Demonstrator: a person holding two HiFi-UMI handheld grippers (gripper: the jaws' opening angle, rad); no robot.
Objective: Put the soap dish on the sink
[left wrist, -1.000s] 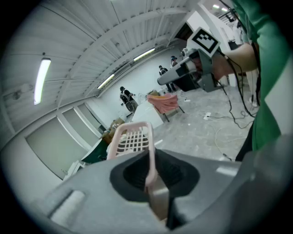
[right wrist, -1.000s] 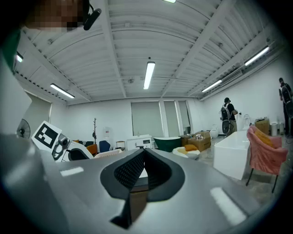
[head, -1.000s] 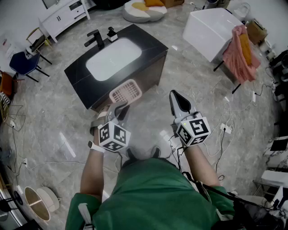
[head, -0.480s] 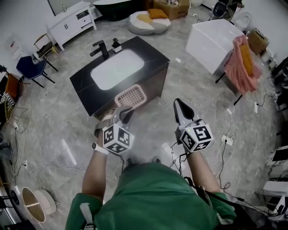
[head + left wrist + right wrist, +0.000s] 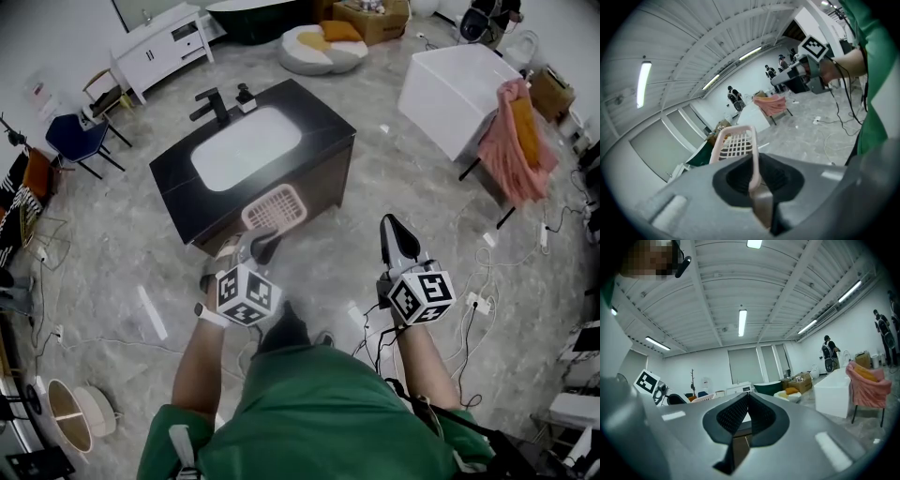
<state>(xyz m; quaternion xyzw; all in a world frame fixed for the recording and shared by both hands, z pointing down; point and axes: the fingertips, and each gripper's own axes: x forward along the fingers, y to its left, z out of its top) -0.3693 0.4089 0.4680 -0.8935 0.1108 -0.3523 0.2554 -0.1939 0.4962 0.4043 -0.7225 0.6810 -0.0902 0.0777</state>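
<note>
A pink slotted soap dish [image 5: 275, 207] hangs in the air in front of the black vanity, and my left gripper [image 5: 260, 238] is shut on its near rim. The left gripper view shows the soap dish [image 5: 736, 145] standing up out of the closed jaws. The sink [image 5: 246, 147] is a white basin set in a black countertop [image 5: 314, 105], with a black faucet [image 5: 211, 102] at its far side. My right gripper [image 5: 393, 231] is shut and holds nothing, over the floor to the right of the vanity. In the right gripper view its gripper [image 5: 746, 399] pads meet.
A small dark bottle [image 5: 246, 96] stands by the faucet. A white bathtub [image 5: 459, 82] and a pink cloth on a stand [image 5: 516, 141] are at the right. Cables [image 5: 487, 300] lie on the marble floor. A blue chair [image 5: 77, 138] and a white cabinet [image 5: 169, 45] stand at the left.
The view has shifted so the vanity sits a little farther right and lower. Both grippers keep their hold and pose; the right one sits slightly lower right.
</note>
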